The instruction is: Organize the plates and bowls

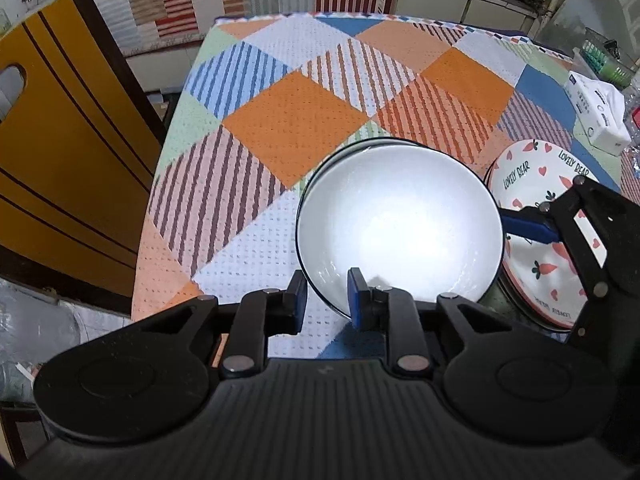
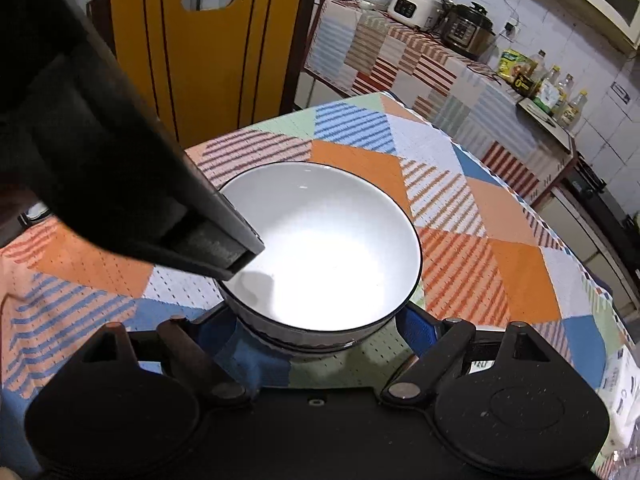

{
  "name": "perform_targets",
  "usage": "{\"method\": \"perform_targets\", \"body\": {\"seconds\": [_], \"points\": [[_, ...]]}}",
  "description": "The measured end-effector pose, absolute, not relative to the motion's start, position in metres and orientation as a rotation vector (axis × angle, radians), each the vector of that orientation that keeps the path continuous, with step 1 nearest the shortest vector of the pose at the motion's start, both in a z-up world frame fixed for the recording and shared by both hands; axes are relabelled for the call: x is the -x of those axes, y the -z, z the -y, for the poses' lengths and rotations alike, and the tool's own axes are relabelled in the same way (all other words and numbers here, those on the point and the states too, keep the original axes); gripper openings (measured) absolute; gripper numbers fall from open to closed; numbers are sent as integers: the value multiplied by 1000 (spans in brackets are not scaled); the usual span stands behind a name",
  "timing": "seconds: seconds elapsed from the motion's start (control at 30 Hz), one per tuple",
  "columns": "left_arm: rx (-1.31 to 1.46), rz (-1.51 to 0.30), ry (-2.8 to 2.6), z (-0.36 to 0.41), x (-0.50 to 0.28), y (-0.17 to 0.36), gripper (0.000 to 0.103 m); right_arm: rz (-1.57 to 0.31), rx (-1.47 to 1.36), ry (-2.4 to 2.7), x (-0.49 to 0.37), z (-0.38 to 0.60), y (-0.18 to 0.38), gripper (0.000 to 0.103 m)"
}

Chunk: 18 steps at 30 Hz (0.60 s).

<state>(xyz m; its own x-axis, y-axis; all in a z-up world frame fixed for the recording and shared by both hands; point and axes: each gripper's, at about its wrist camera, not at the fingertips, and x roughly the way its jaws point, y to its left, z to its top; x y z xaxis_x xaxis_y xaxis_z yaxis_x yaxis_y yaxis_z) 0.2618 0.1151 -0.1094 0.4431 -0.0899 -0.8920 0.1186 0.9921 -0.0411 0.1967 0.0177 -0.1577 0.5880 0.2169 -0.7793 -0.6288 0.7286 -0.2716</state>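
Your left gripper (image 1: 327,296) is clamped on the near rim of the white bowl (image 1: 400,220), one pad inside, one outside. Your right gripper (image 2: 320,330) stands wide, straddling the bowl's base. The bowl sits over the checked bench (image 1: 280,120), beside the strawberry-print plates (image 1: 536,184).

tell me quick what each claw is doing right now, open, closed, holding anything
Left claw: closed on the near rim of the white bowl.
Right claw: jaws wide, either side of the bowl's base; a grip cannot be told.
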Motion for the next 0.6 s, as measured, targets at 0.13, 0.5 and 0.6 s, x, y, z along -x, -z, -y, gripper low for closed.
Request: {"method": "perform_targets", "body": {"seconds": [0.13,0.5,0.6], "points": [[-23,-1100,124,-115,-263,113,20,-778,565,-533,-193,-12,158,88],[116,-1028,132,-153,-257,74,22,-770,359,-507,-169,19,143,89],[181,-1047,145,-169,-261,78,27,-808,269,-517,-165,30,146,89]]}}
